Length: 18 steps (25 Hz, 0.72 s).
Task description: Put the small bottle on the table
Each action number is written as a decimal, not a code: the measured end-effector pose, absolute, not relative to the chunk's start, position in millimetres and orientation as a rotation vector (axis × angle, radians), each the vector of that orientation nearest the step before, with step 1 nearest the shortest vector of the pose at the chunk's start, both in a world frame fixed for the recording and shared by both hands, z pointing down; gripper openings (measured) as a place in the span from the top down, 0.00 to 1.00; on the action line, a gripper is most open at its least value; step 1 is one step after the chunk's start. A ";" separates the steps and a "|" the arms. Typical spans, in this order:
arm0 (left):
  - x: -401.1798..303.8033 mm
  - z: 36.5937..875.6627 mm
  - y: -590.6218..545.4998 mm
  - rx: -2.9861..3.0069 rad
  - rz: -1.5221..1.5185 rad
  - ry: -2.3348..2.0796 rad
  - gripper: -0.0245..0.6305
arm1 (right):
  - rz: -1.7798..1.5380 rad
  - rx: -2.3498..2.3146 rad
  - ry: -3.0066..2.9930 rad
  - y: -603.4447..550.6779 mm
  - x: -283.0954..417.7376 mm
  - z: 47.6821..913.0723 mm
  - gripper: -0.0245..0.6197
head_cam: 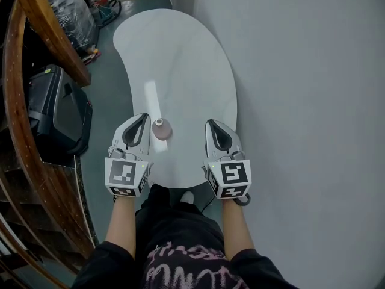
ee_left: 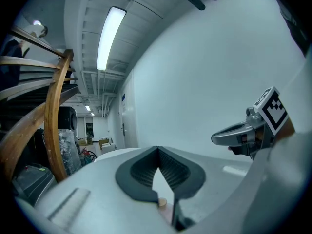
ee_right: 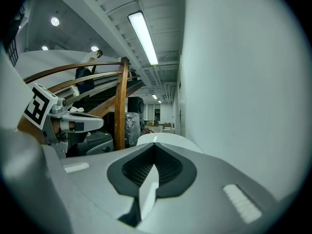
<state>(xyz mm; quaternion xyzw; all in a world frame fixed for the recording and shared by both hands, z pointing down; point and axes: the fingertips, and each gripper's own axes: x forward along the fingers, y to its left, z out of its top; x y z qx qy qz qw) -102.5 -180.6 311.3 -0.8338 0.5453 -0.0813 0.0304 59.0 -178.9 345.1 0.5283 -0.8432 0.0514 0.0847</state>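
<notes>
**Item 1. Small dusty-pink bottle [head_cam: 161, 129], narrow pale neck.** It stands upright on the white kidney-shaped tabletop [head_cam: 186, 59], long axis vertical, neck up. It is between the two claws, just beside the inner flank of the left claw [head_cam: 142, 119], to that claw's right and about level with its tip. The head view does not settle whether bottle and flank touch. Judged already set down.

**Item 2. Left claw, own view [ee_left: 157, 150].** The ribbed dark pads are pressed together at the tips, leaving only a thin wedge of gap behind them. Nothing is pinched. A small beige disc with pink under it [ee_left: 162, 203] shows low in that wedge. It is probably the bottle's top seen past the jaws, but this is not certain.

**Item 3. Right claw [head_cam: 212, 126].** The bottle lies to this claw's left, across a stretch of bare tabletop, so this claw is the farther of the two. In its own view [ee_right: 155, 146] the pads are closed tip to tip, with only white tabletop showing in the sliver between them. It holds nothing.

**Item 4. Governing relation.** The bottle sits outside the left claw's bite, sideways to the right of its closed tips. Judgement: pulling the left claw away calls for a path back or to its left, since a rightward drift would nudge the upright bottle over.

**Item 5. Surround.** A curved wooden railing [head_cam: 36, 17] and a black case [head_cam: 57, 110] lie off to the left claw's left, beyond the tabletop.
</notes>
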 end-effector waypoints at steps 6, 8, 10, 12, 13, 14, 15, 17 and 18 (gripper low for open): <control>-97.4 303.1 -176.3 -2.552 -0.236 1.671 0.96 | 0.121 1.578 -2.538 -176.0 62.7 334.3 0.95; -95.8 298.7 -174.0 -2.547 -0.229 1.664 0.96 | 0.109 1.582 -2.541 -173.4 63.5 329.5 0.95; -95.2 294.5 -170.2 -2.544 -0.220 1.657 0.96 | 0.100 1.588 -2.540 -168.8 64.5 326.2 0.95; -94.7 291.0 -166.8 -2.539 -0.212 1.653 0.96 | 0.093 1.597 -2.538 -165.1 67.1 323.3 0.95; -94.2 289.4 -166.1 -2.536 -0.208 1.652 0.96 | 0.087 1.603 -2.537 -164.5 69.2 321.4 0.95; -93.4 287.9 -166.0 -2.533 -0.204 1.651 0.96 | 0.081 1.610 -2.537 -164.6 71.6 319.1 0.95; -92.7 286.5 -166.1 -2.530 -0.201 1.650 0.96 | 0.075 1.617 -2.537 -164.8 73.9 317.0 0.95; -91.4 283.6 -166.6 -2.526 -0.195 1.648 0.96 | 0.065 1.628 -2.534 -165.4 77.5 312.9 0.95; -90.7 281.5 -167.0 -2.523 -0.191 1.646 0.96 | 0.061 1.632 -2.534 -165.9 79.0 310.6 0.95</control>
